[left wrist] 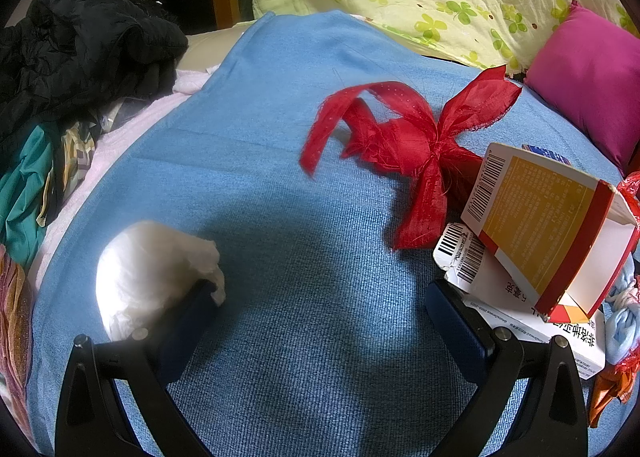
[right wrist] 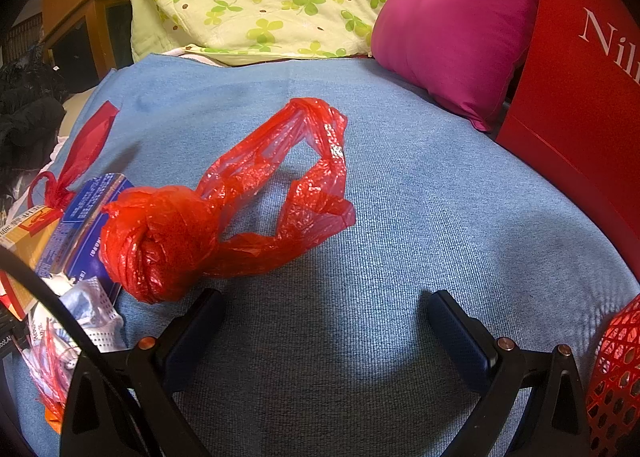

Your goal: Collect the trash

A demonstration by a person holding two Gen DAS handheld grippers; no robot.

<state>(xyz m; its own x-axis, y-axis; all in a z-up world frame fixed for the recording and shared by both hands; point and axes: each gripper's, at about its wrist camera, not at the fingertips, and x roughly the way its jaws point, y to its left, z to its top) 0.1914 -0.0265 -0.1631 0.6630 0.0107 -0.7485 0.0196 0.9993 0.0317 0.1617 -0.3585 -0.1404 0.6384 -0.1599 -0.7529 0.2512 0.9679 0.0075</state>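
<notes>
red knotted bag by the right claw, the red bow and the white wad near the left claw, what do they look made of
Red knotted bag: thin plastic film, glossy and see-through at its loops, with crinkled highlights.
Red bow: sheer woven fabric ribbon, probably organza, with frayed edges and tiny dots.
White wad: soft, matte and crumpled, likely tissue or thin paper; glare leaves it uncertain.

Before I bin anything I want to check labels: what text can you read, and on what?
"Nil", cut off at the frame edge: red box.
Chinese characters, upside down, with barcodes: white carton.
Barcode, fine print too small: yellow carton.
Blurred print: blue carton.
</notes>
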